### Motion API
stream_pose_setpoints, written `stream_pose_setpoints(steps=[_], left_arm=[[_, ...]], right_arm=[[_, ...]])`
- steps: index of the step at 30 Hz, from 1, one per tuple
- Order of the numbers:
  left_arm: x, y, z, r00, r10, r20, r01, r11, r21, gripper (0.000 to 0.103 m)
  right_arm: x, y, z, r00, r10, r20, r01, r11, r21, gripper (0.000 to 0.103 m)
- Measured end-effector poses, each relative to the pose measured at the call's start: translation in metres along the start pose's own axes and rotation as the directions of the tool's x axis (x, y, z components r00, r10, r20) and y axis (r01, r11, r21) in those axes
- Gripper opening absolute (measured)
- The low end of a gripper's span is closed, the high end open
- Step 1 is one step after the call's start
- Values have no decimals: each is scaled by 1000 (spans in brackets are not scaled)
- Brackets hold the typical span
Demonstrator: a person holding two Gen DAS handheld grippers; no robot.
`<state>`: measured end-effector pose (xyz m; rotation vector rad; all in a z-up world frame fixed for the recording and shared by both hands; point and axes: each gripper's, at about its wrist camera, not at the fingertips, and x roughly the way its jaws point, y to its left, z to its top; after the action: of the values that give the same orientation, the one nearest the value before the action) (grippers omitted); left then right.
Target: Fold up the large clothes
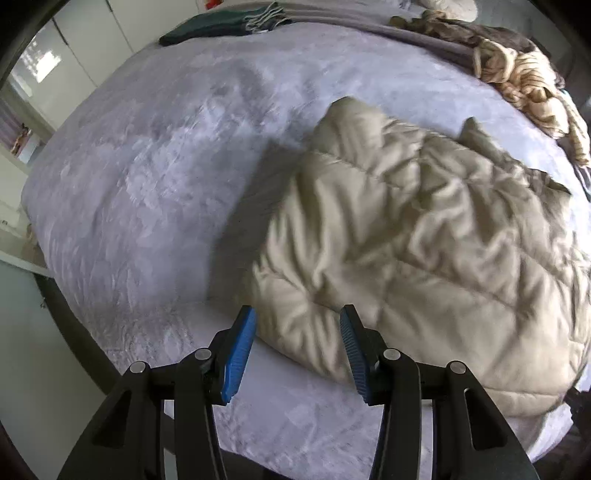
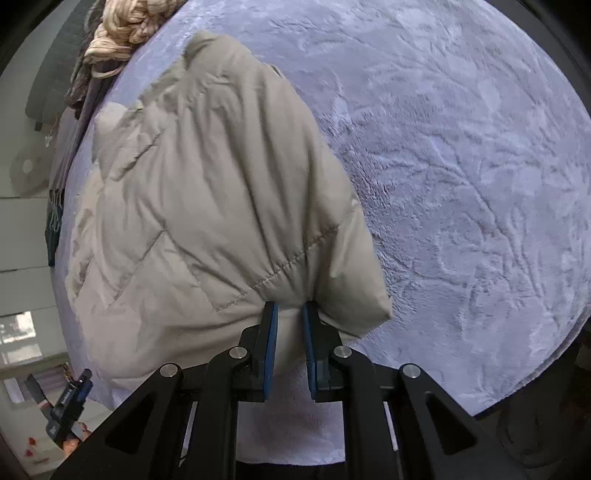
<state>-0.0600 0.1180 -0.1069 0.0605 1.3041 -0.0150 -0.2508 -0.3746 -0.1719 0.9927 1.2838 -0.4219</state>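
Note:
A beige quilted puffer jacket (image 1: 406,240) lies crumpled on a lilac fleece bed cover (image 1: 147,166). My left gripper (image 1: 297,321) hovers over the jacket's near left edge, its blue pads apart and holding nothing. In the right wrist view my right gripper (image 2: 290,314) is shut on a pinched fold at the near edge of the jacket (image 2: 203,184). The padded cloth bulges out on both sides of the pads and rises off the cover (image 2: 461,184).
A heap of cream knit and brown clothes (image 1: 517,77) lies at the bed's far right edge, the same heap (image 2: 125,26) showing at the top left of the right wrist view. Dark green folded clothes (image 1: 207,27) sit at the far end. White cupboards stand beyond the bed's left side.

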Motion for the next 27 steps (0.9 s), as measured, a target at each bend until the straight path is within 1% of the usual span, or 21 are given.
stream_pose_setpoints(steps=[4, 7, 8, 10, 12, 13, 14, 15, 16, 18, 22, 23, 25, 27], left_arm=[[-12, -17, -5, 999, -32, 0, 32, 999, 39, 49], [-19, -30, -8, 999, -47, 0, 47, 996, 72, 49], [-21, -34, -8, 999, -51, -2, 50, 996, 80, 49], [-24, -40, -11, 998, -56, -7, 57, 994, 93, 49], [-25, -45, -13, 998, -61, -8, 61, 992, 107, 50], [-26, -47, -13, 998, -62, -9, 62, 992, 113, 70], [-27, -47, -13, 998, -62, -5, 62, 992, 114, 98], [-29, -47, -14, 998, -61, 7, 60, 992, 112, 103], [-33, -47, -14, 998, -60, 24, 57, 992, 112, 103], [-36, -47, -12, 998, -60, 13, 58, 990, 125, 103], [-46, -45, -11, 999, -37, 24, 34, 990, 137, 103], [-48, -45, -11, 999, -34, 27, 30, 990, 139, 103], [-49, -42, -12, 999, -34, 28, 29, 990, 141, 103], [-49, -40, -12, 999, -30, 20, 27, 990, 140, 103]], right_arm=[[-24, 11, -3, 999, 13, 31, -11, 998, -68, 17], [-36, 32, 0, 999, 22, 45, -17, 992, -122, 19], [-38, 37, 0, 999, 25, 42, -20, 991, -133, 21], [-36, 51, 0, 999, 32, 37, -26, 987, -156, 36], [-36, 62, -1, 999, 35, 38, -28, 983, -184, 38], [-35, 67, -1, 999, 38, 34, -31, 980, -195, 38], [-33, 72, -6, 999, 42, 32, -35, 979, -201, 38], [-32, 75, -7, 999, 46, 29, -39, 978, -206, 38], [-31, 75, -8, 998, 49, 28, -42, 977, -209, 38], [-30, 82, -8, 998, 58, 25, -52, 977, -208, 38], [-23, 96, -11, 998, 62, 2, -59, 971, -233, 38], [-19, 103, -13, 998, 61, -3, -60, 967, -246, 41], [-16, 113, -16, 998, 57, -11, -58, 960, -273, 51], [-13, 122, -20, 999, 46, -16, -49, 953, -299, 52]])
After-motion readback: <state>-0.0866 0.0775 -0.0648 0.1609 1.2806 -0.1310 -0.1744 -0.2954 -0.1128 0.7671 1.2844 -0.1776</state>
